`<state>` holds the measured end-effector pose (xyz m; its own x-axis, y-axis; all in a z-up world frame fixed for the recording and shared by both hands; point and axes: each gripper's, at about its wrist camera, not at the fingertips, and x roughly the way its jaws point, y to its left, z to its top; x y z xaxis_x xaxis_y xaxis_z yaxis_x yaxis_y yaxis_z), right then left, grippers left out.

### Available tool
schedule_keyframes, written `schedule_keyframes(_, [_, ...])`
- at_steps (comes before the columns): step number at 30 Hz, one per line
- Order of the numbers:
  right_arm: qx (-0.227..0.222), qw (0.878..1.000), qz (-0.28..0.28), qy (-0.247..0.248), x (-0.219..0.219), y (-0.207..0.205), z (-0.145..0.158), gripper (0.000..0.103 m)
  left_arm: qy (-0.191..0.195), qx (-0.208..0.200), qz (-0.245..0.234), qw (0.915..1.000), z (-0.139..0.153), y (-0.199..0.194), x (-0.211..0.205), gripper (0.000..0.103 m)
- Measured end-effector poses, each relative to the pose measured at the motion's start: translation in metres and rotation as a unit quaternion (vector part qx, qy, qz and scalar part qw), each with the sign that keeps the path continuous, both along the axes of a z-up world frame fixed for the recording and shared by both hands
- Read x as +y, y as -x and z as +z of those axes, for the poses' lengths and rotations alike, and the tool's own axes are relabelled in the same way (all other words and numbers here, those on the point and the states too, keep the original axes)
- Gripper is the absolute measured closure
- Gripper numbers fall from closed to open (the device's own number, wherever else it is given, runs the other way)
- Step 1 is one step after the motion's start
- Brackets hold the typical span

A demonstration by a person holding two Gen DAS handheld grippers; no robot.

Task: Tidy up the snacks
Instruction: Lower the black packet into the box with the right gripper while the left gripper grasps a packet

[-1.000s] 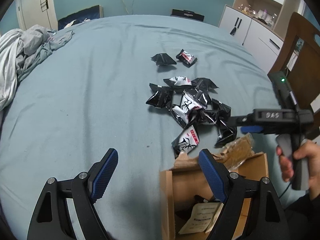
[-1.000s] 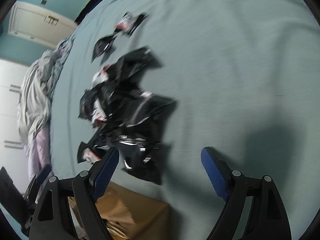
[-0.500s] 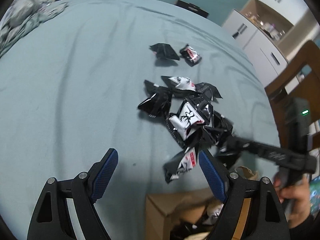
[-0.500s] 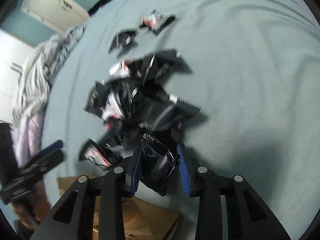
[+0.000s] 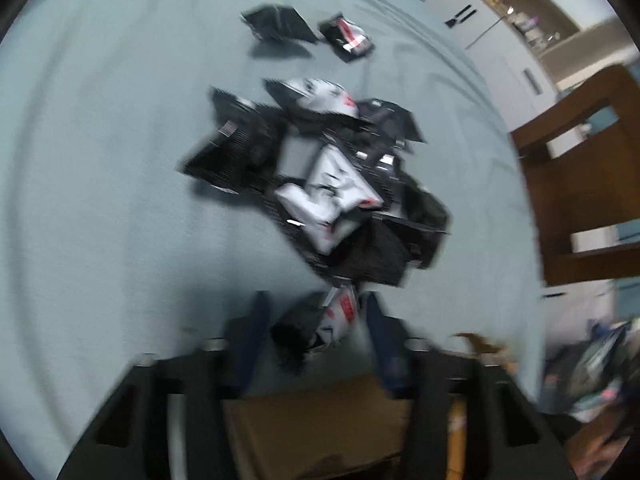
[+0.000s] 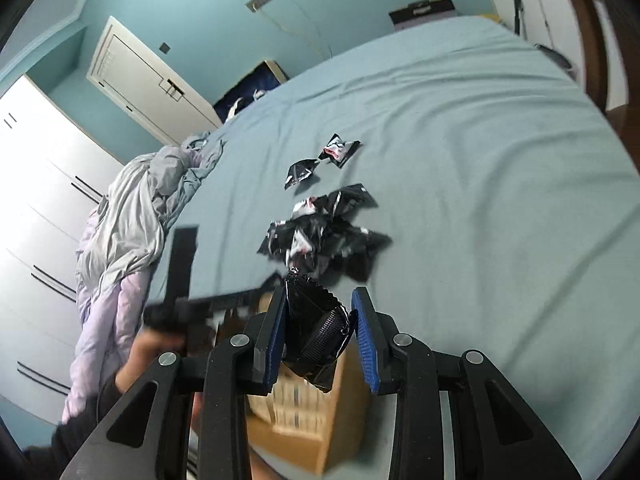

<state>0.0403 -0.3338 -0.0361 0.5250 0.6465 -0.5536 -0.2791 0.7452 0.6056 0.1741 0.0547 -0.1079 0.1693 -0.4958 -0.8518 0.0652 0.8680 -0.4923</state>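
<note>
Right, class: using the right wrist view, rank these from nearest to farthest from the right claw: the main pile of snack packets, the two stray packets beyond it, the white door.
1. Main pile of snack packets, on the bed just ahead of the right claw.
2. Two stray packets, further up the bed.
3. White door, in the far wall, upper left.

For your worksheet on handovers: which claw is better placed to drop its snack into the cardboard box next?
Right. The right claw grips a black packet above the box; the left claw is at the pile's edge.

Black-and-white snack packets (image 5: 328,184) with red marks, teal bedsheet (image 6: 480,168), blue-padded tool (image 6: 320,328).
</note>
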Motion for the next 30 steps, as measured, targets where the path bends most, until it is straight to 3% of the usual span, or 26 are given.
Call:
schedule_keyframes(1, [-0.003, 1.000, -0.004, 0.001, -0.005, 0.015, -0.004, 0.072, 0.010, -0.002, -0.002, 0.9999, 0.002, 0.001, -0.003, 0.082])
schedule_keyframes(6, [0.002, 1.000, -0.020, -0.015, -0.018, 0.043, -0.010, 0.072, -0.024, -0.053, -0.012, 0.9983, 0.025, 0.013, -0.011, 0.085])
schedule_keyframes(10, [-0.005, 1.000, -0.020, -0.020, -0.010, 0.041, -0.007, 0.072, -0.018, -0.061, 0.024, 0.9977, 0.038, 0.026, 0.010, 0.087])
schedule_keyframes(16, [-0.007, 1.000, 0.008, 0.013, 0.018, 0.034, -0.012, 0.072, -0.013, -0.071, 0.098, 0.9925, 0.052, 0.030, 0.062, 0.089])
schedule_keyframes(21, [-0.005, 1.000, 0.011, 0.022, 0.026, 0.025, -0.014, 0.072, -0.005, -0.089, 0.128, 0.9877, 0.066, 0.028, 0.076, 0.091])
schedule_keyframes(25, [-0.002, 0.999, 0.008, 0.034, 0.031, 0.017, -0.017, 0.072, -0.019, -0.133, 0.111, 0.9846, 0.099, 0.048, 0.071, 0.091])
schedule_keyframes(30, [-0.007, 0.999, 0.016, 0.042, 0.041, 0.015, -0.017, 0.072, -0.049, -0.183, 0.048, 0.9807, 0.131, 0.089, 0.046, 0.091])
